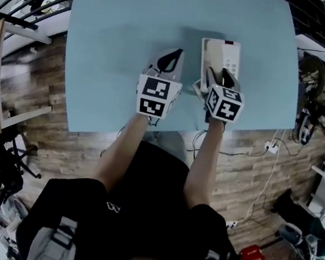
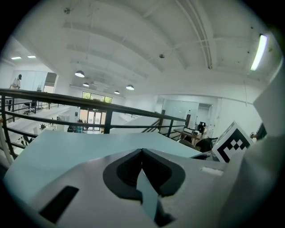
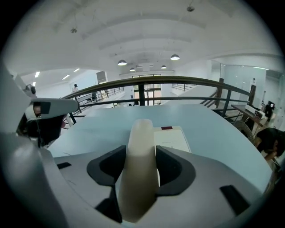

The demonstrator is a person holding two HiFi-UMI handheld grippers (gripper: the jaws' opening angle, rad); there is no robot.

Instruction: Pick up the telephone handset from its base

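Note:
A cream telephone base lies on the light blue table, its flat top also showing in the right gripper view. The cream handset runs lengthwise between the jaws of my right gripper, whose dark pads press on both of its sides. In the head view that gripper is over the base's near end, with the handset reaching out over the base's left side. My left gripper hovers just left of the phone, shut and empty; its tips meet.
The table's near edge runs just under both hands. A dark railing borders the far side. Cables and a power strip lie on the wooden floor at right. A person sits off the table's right end.

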